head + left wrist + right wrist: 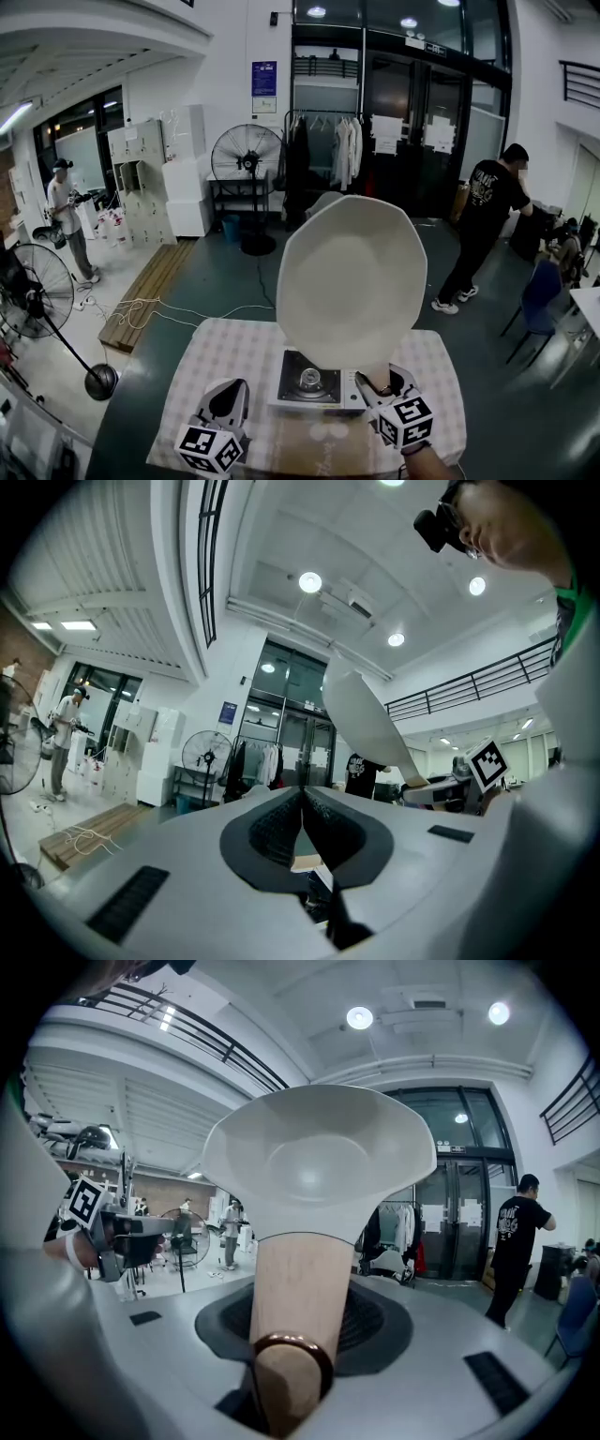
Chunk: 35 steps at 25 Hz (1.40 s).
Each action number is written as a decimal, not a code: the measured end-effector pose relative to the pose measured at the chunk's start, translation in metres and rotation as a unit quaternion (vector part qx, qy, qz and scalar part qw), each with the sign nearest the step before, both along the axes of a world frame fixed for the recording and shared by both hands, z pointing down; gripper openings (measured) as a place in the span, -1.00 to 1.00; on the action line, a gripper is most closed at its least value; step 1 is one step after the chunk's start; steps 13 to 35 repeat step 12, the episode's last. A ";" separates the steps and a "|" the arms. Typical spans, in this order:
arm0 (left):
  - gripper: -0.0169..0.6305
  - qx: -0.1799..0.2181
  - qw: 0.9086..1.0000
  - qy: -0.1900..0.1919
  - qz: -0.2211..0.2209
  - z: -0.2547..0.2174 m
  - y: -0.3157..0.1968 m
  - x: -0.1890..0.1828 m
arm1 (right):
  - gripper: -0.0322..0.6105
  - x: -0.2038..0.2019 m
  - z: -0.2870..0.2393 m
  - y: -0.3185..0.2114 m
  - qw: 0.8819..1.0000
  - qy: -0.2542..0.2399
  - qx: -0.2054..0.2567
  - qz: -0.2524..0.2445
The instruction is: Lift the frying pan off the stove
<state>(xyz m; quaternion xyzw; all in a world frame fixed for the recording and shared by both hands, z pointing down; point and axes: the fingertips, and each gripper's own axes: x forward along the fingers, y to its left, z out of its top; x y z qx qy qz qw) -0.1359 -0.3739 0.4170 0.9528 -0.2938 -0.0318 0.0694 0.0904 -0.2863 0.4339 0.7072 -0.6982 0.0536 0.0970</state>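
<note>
The lift is essentially made. The frying pan [352,281] is clear of the stove [309,382]: it stands tipped steeply up, its pale underside facing the head camera, beyond and above the tips of the right gripper [389,384]. That gripper's fingers [370,1321] are clamped on the wooden handle [300,1288], one on each side. The handle runs out between them, and its ringed butt end points back toward the gripper's camera.

The stove sits on the checked worktop [216,361], below the pan and just left of the right fingers, with its burner bare.

The left gripper [225,405] hovers low, left of the stove. Its fingers [272,827] are pressed together with nothing between them, and the pan is up and to their right.

What is left, as I judge it, is to hold the pan steady or carry it away. With the pan this tilted, its weight could twist the handle between the fingers. The next move therefore calls for a firm grip and a slow levelling of the pan, kept well above the burner.
</note>
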 end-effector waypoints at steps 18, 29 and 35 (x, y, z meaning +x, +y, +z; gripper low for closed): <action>-0.87 -0.005 1.000 -0.003 -0.004 -0.001 -0.005 -0.003 | -0.35 0.002 -0.002 -0.001 1.000 -0.002 -0.006 0.007; -0.87 -0.005 1.000 -0.003 -0.004 -0.001 -0.005 -0.003 | -0.35 0.002 -0.002 -0.001 1.000 -0.002 -0.006 0.007; -0.87 -0.005 1.000 -0.003 -0.004 -0.001 -0.005 -0.003 | -0.35 0.002 -0.002 -0.001 1.000 -0.002 -0.006 0.007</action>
